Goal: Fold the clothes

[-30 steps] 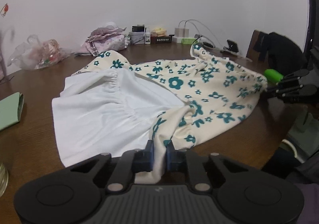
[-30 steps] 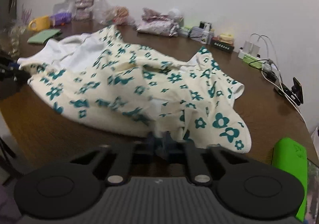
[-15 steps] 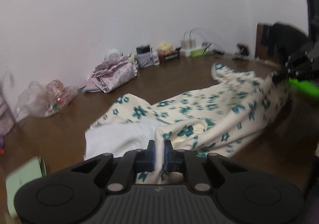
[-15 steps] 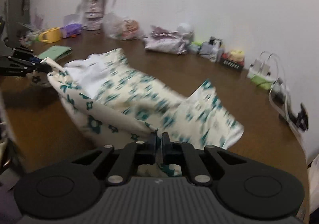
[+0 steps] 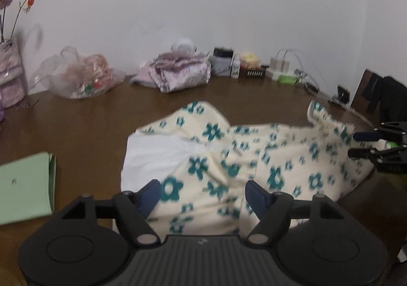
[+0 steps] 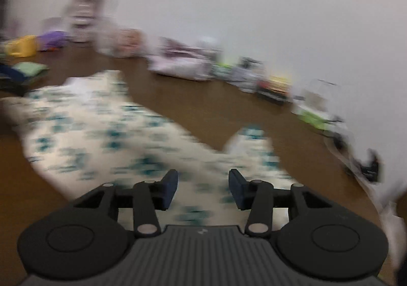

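Floral garment [image 5: 254, 158] lies spread on the bench [image 5: 101, 120], near its front edge, white lining showing at left. Your left gripper [image 5: 202, 190] and right gripper [image 6: 202, 184] both gape wide, holding nothing, poised above the cloth, likely for regrasping.

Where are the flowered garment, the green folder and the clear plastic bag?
flowered garment [image 5: 254, 158], left wrist view, middle of the printed cloth.
green folder [image 5: 24, 186], left wrist view, flat cover.
clear plastic bag [image 5: 78, 77], left wrist view, bulging front.
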